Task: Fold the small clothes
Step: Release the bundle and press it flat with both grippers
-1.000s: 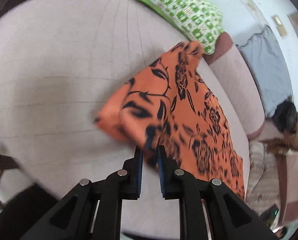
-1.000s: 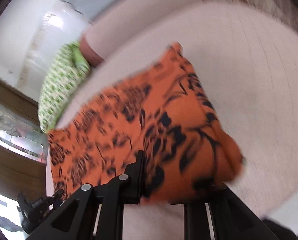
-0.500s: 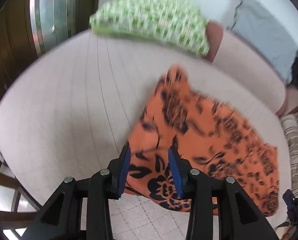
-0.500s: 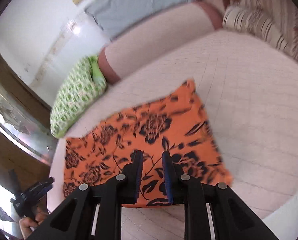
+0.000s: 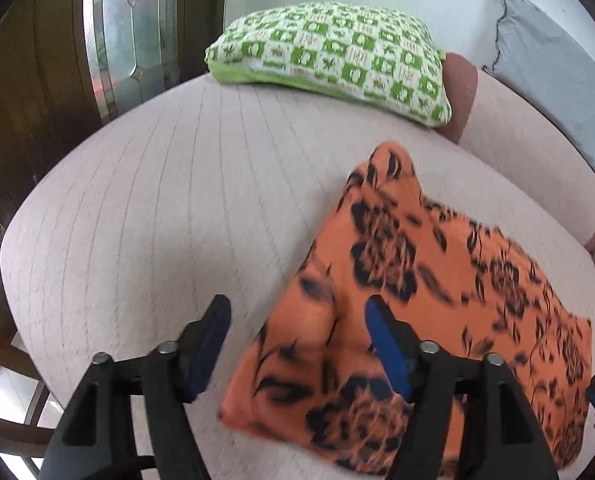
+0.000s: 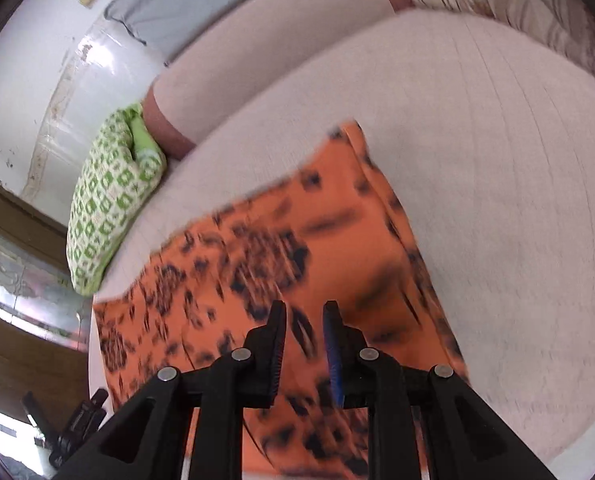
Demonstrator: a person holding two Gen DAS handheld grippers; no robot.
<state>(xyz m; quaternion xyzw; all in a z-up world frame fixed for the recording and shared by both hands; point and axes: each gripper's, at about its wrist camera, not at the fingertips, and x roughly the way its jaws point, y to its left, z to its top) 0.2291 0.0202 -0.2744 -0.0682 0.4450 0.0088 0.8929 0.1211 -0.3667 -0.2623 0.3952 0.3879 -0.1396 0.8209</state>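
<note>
Fingers of the left gripper (image 5: pixel 297 320) are seen spread apart and still opening, with nothing pressed between them; one finger (image 5: pixel 213 332) hangs over the bare cushion and the other (image 5: pixel 385 344) over the near corner of the orange floral cloth (image 5: pixel 417 300). On the right gripper (image 6: pixel 304 344) the fingers are held close together with a narrow gap left between the pads; the cloth is seen behind that gap, but whether any of it is pinched cannot be told, since the view is blurred.

The cloth is laid folded on the pale pink sofa seat (image 5: pixel 157 208), towards its front edge, with a doubled layer visible along one side. In the right wrist view it is spread from the seat's front edge towards the middle (image 6: pixel 297 248).

A green-and-white patterned pillow (image 5: pixel 329 56) is propped at the far end of the seat, well apart from the cloth. A grey cushion (image 5: pixel 553 88) is leaned against the backrest beyond it. A wooden door with a leaded glass panel (image 5: pixel 129 32) is seen behind the sofa.
</note>
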